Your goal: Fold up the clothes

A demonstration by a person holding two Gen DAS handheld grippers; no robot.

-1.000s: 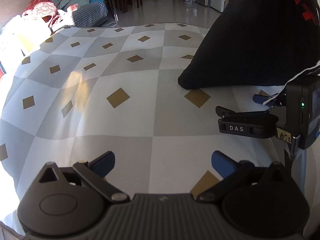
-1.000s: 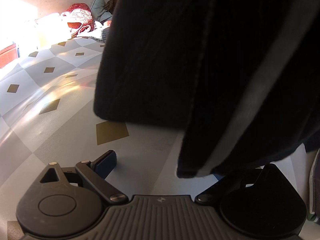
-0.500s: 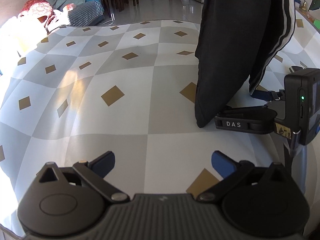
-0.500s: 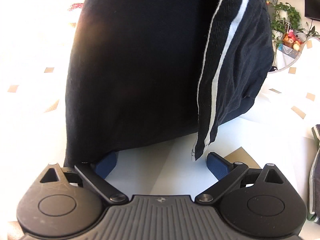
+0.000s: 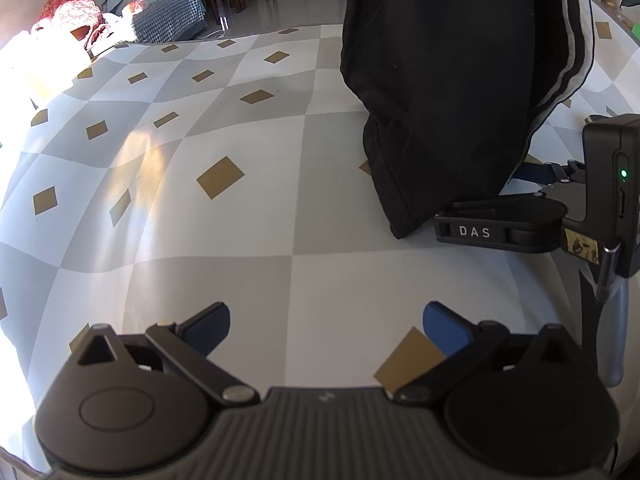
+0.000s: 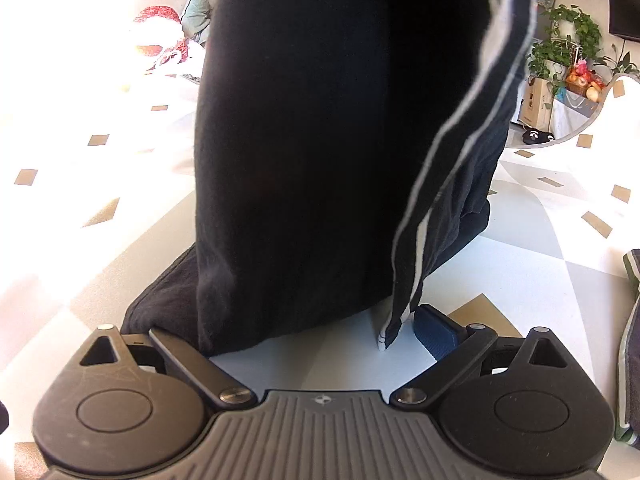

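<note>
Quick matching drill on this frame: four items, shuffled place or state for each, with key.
Items:
1. garment
2. left tongs
3. right tongs
4. red cloth

States:
A. open over the bare checked cover
B. lying far off by the sunlit edge
C. black with white stripes, hanging, lower end on the cover
D. low at the hanging hem

Pairs: 1-C, 2-A, 3-D, 4-B
</note>
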